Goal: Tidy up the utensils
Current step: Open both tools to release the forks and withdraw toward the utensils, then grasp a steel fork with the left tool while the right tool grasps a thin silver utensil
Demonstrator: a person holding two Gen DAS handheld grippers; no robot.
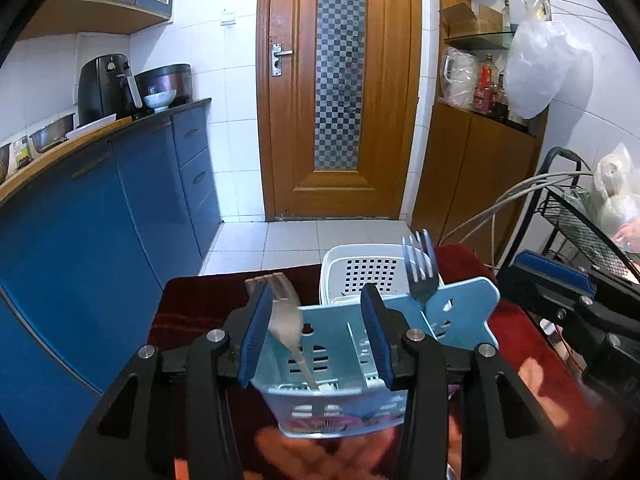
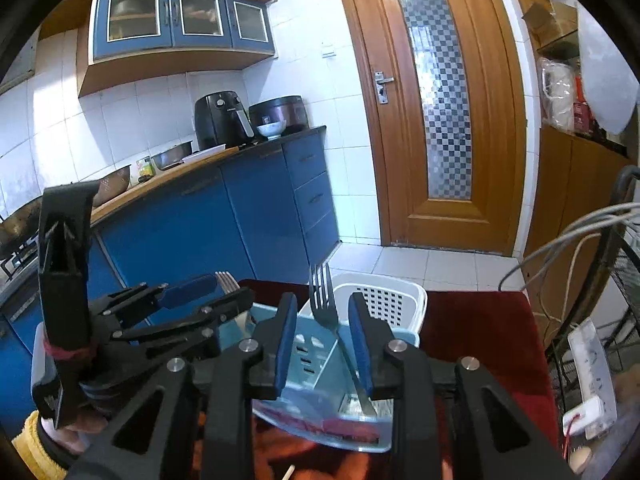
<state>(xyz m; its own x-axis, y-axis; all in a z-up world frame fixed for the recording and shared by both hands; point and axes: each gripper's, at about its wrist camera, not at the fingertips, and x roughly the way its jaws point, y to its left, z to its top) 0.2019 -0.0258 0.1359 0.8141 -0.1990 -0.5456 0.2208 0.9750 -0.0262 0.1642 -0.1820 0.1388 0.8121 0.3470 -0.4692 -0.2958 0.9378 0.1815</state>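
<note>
A light-blue slotted utensil holder [image 1: 332,400] [image 2: 306,356] stands on the dark red tablecloth [image 1: 188,320], right under both grippers. My left gripper [image 1: 316,334] is open over its left compartment. A silvery fork [image 1: 285,322], blurred, leans by the left pad with its handle down in the holder. My right gripper [image 2: 324,342] is open too. A dark steel fork [image 2: 323,304] [image 1: 420,276] stands tines up between its pads, loose, its handle in the right compartment. The left gripper [image 2: 192,294] also shows in the right wrist view, held by a hand in a yellow sleeve.
A white perforated basket [image 1: 360,268] [image 2: 384,300] sits just behind the holder. Blue cabinets [image 1: 100,240] run along the left. A black wire rack [image 1: 580,232], grey cables [image 2: 568,232] and a white power strip [image 2: 592,360] crowd the right side.
</note>
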